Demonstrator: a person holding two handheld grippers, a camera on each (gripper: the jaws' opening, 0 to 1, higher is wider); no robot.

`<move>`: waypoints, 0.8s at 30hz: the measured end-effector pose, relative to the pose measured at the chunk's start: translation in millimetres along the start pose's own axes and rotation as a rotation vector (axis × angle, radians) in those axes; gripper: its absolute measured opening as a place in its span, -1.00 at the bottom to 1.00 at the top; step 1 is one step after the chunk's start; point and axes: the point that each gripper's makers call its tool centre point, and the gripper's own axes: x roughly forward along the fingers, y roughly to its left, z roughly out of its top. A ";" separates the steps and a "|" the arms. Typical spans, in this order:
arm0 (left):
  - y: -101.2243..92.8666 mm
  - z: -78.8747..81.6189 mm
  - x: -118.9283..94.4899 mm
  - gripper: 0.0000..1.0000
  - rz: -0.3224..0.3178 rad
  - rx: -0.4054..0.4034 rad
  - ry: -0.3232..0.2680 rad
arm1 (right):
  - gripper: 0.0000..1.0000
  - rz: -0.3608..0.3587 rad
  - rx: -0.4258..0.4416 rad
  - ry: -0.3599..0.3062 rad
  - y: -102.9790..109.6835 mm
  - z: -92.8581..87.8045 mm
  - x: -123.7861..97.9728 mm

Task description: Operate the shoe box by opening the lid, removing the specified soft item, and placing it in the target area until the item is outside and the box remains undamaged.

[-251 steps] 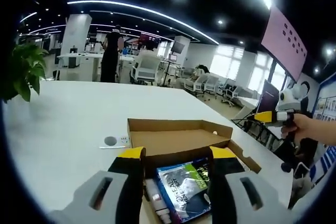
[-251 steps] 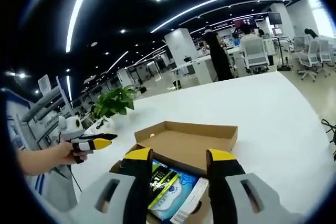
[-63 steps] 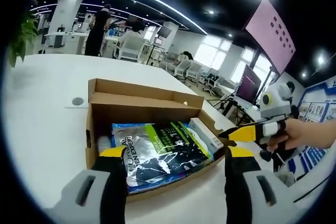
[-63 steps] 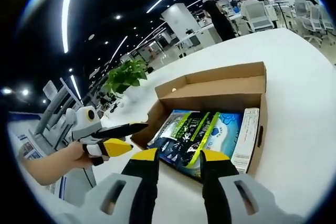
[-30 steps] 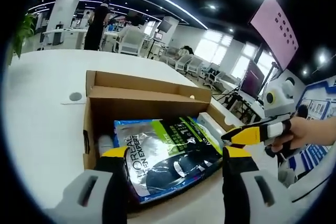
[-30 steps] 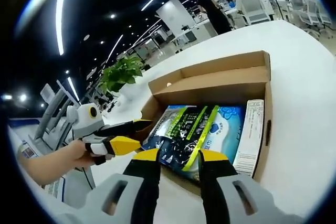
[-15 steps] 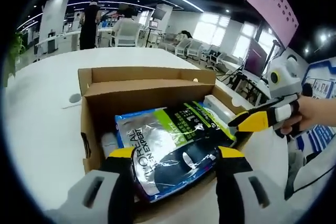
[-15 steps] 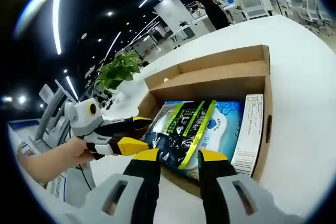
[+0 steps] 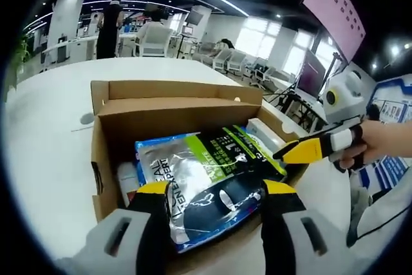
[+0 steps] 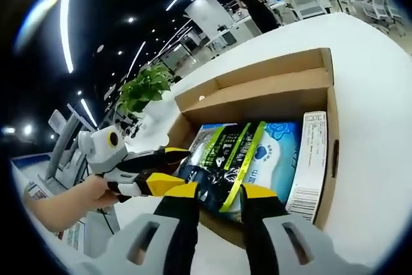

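The cardboard shoe box [image 9: 161, 111] [image 10: 270, 98] stands open on the white table, its lid folded back. Inside lies a glossy blue, black and green pouch [image 9: 206, 169] [image 10: 228, 159]. My left gripper [image 9: 215, 192] is open, its yellow-tipped jaws set wide on either side of the pouch's near end at the box's front wall. My right gripper [image 10: 219, 192] is open with a narrower gap, and the pouch's near edge shows between its jaws. Each gripper also appears in the other view, hand-held at a front corner of the box: right gripper [image 9: 306, 149], left gripper [image 10: 154, 169].
A white carton [image 10: 309, 159] [image 9: 264, 133] lies along one side wall of the box, and a pale bottle [image 9: 125, 175] along the other. The white table [image 9: 45, 159] spreads around the box. A potted plant [image 10: 145, 88] stands beyond it. Desks, chairs and people are far behind.
Both cameras have come a little closer to the box. The left jaws have narrowed slightly around the pouch's near end. The pouch and box stay in place.
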 end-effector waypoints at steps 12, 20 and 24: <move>0.3 0.1 2.0 0.10 0.001 0.011 -0.008 | -0.56 -0.025 0.008 0.026 -8.7 1.5 3.9; 0.3 0.2 2.2 0.10 0.002 0.008 -0.005 | -0.62 -0.015 0.038 0.043 -7.0 2.8 10.0; -0.1 0.2 2.5 0.10 0.001 0.008 -0.008 | -0.66 -0.014 0.062 0.049 -7.2 3.6 12.4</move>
